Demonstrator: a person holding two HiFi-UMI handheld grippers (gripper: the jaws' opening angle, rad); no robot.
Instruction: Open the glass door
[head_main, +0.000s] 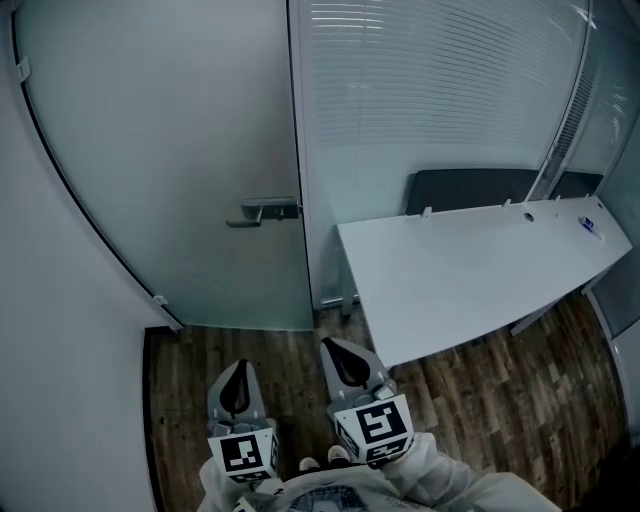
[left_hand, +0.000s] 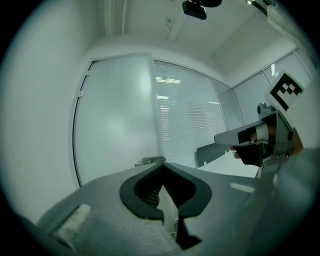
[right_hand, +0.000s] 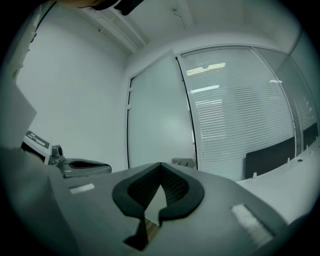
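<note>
The frosted glass door (head_main: 170, 150) stands closed ahead of me, its metal lever handle (head_main: 262, 212) near the door's right edge. Both grippers are held level, side by side, well short of the door. My left gripper (head_main: 239, 366) is shut with nothing in it; in its own view its tips (left_hand: 162, 164) line up just below the handle (left_hand: 150, 160). My right gripper (head_main: 331, 343) is shut and empty too, and in the right gripper view its tips (right_hand: 161, 164) sit just left of the handle (right_hand: 182, 161). Neither gripper touches the door.
A white desk (head_main: 470, 270) runs along the right, its near corner close to my right gripper. A dark chair back (head_main: 470, 188) stands behind it against a blinded glass wall (head_main: 430, 90). A plain white wall (head_main: 50, 330) closes the left. The floor (head_main: 290, 350) is dark wood.
</note>
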